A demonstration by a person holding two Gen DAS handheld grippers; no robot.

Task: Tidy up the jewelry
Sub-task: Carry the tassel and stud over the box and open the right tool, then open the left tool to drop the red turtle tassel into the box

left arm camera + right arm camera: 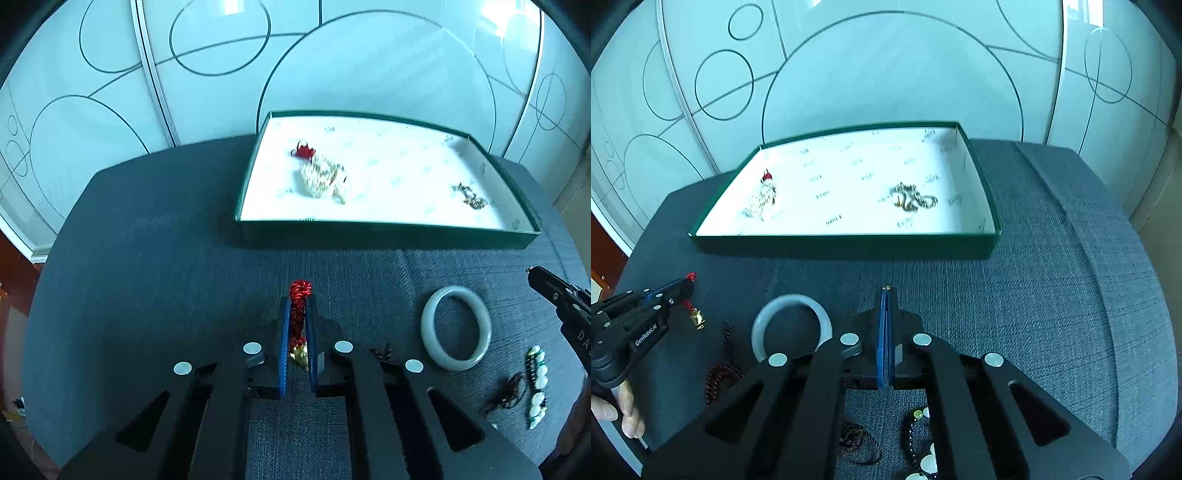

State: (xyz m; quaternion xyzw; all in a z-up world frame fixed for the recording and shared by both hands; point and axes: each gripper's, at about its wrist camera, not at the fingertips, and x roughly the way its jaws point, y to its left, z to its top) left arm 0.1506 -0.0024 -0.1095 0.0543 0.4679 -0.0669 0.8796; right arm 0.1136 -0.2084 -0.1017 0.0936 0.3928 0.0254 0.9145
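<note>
Left gripper [298, 314] is clamped tight on the twisted red cord bracelet with a gold charm [298, 306], above the dark grey fabric tabletop [147, 258]; right gripper [886, 295] pressed closed, a tiny gold speck at its tips, near the pale grey-green jade bangle [768, 314] and short of the green-walled, white-lined tray [849, 243].

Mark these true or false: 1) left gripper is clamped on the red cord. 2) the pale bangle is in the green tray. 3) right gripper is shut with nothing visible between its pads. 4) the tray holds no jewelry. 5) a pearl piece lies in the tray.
1) True: the left gripper is shut on the red cord.
2) False: the pale bangle lies on the dark cloth, in front of the green tray.
3) True: right gripper.
4) False: it holds a pearl piece and a gold chain.
5) True.
</note>
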